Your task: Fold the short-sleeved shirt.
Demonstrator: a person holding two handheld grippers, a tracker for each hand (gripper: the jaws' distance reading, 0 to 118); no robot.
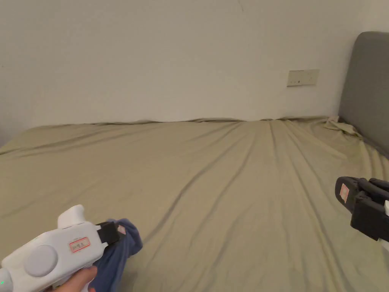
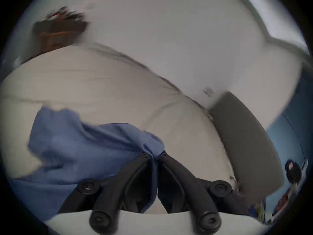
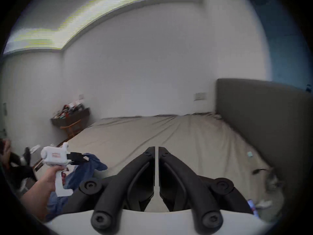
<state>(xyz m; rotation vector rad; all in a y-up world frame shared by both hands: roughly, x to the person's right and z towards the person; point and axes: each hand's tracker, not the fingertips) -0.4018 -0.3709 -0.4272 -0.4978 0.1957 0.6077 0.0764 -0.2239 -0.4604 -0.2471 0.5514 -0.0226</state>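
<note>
A blue short-sleeved shirt [image 1: 117, 251] hangs bunched from my left gripper [image 1: 120, 229] at the lower left of the head view, over the near edge of the bed. In the left gripper view both black jaws are closed on a pinch of the blue shirt [image 2: 94, 147], which drapes off to the left of the left gripper [image 2: 153, 154]. My right gripper [image 1: 343, 192] hovers at the right edge above the sheet. In the right gripper view the right gripper [image 3: 156, 148] has its jaws together with nothing between them, and the left gripper [image 3: 85, 158] shows farther off holding the shirt [image 3: 89, 167].
The bed is covered by a wrinkled olive sheet [image 1: 228, 190], with a white wall behind. A grey headboard [image 1: 366, 87] stands at the right. A wall socket plate [image 1: 302, 77] sits near it. A cluttered dark side table [image 3: 71, 118] stands past the bed's left side.
</note>
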